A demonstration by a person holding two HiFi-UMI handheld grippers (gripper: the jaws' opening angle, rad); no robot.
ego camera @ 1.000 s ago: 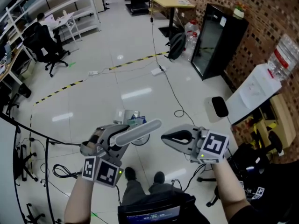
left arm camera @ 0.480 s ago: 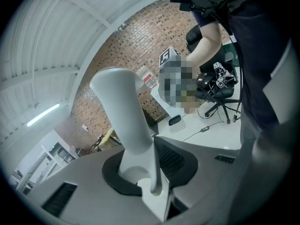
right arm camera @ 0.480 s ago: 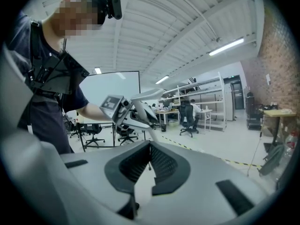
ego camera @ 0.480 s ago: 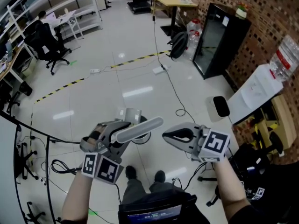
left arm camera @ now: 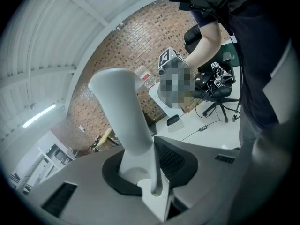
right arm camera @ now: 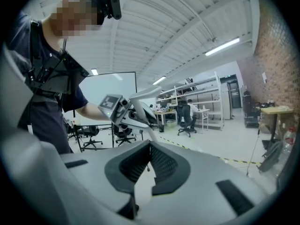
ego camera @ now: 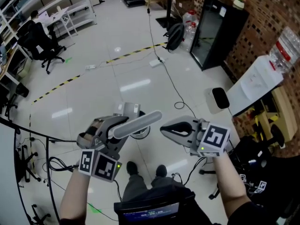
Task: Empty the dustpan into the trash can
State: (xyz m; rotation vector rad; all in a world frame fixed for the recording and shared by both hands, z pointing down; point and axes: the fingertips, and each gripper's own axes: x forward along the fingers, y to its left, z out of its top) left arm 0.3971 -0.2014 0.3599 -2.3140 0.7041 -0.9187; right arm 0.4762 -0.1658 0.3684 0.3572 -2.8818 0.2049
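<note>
Hardly anything has moved in the last second. The left gripper (ego camera: pixel 119 129) is still clamped, jaws narrow, round the pale dustpan handle (ego camera: pixel 140 121), which slants toward 2 o'clock. The right gripper (ego camera: pixel 165 129) hangs just beside it at 3 o'clock, jaws fully together on nothing.

The one change I notice is that a bluish scrap that showed by the grey pan (ego camera: pixel 127 108) is no longer visible. I'd guess the load has slid out, though it may only be hidden behind the handle. The pan hangs at 11 o'clock of the grip, near a dark round rim (ego camera: pixel 139 133) that may be the trash can; I can't be sure.

Underneath is a glossy white tiled floor (ego camera: pixel 93 93). There is striped tape (ego camera: pixel 126 54) at 12 o'clock and a cable (ego camera: pixel 169 81) trailing toward 1. A black cabinet (ego camera: pixel 215 32) and a brick wall (ego camera: pixel 267 8) stand at 2, and an office chair (ego camera: pixel 35 39) at 10.
</note>
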